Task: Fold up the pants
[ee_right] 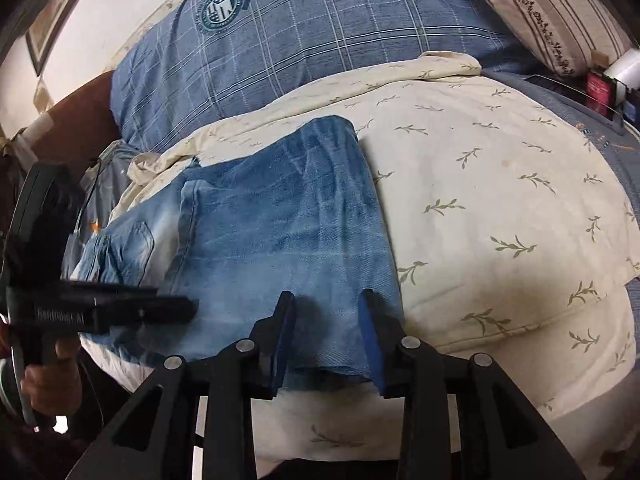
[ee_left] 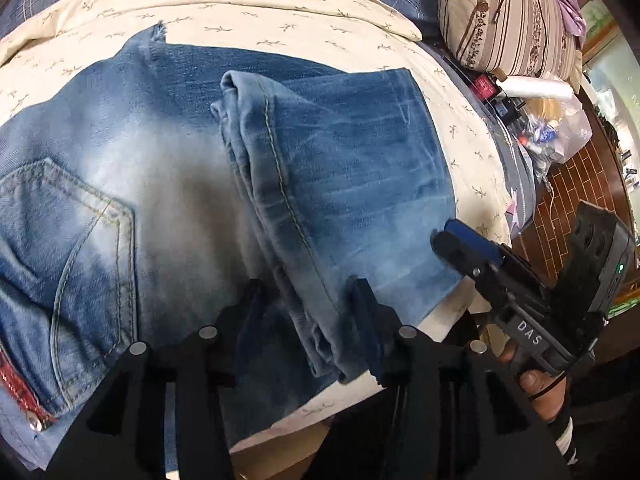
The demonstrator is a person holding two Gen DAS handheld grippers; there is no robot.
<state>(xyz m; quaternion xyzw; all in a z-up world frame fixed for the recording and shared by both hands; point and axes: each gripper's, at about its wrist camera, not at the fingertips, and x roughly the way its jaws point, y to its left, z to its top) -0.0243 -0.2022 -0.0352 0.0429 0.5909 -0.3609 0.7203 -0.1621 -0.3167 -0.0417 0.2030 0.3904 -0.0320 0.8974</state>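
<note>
Faded blue jeans (ee_left: 360, 160) lie folded on a cream leaf-print sheet (ee_right: 500, 200); a doubled leg panel rests over the seat part with the back pocket (ee_left: 72, 240). The panel's seamed fold edge (ee_left: 276, 168) runs down between the fingers of my left gripper (ee_left: 306, 304), which looks open, its pads standing apart from the cloth. My right gripper (ee_right: 326, 320) straddles the near edge of the jeans (ee_right: 280, 220) at their right corner; the denim lies flat between its blue pads, unpinched. Each gripper shows in the other's view: the right one (ee_left: 460, 244), the left one (ee_right: 180, 308).
A blue checked pillow (ee_right: 300, 40) and a striped pillow (ee_left: 508, 20) lie at the head of the bed. Bags and small items (ee_left: 552, 120) crowd the right bedside above a brick-pattern floor (ee_left: 572, 184). A hand (ee_left: 536, 392) holds the right gripper's handle.
</note>
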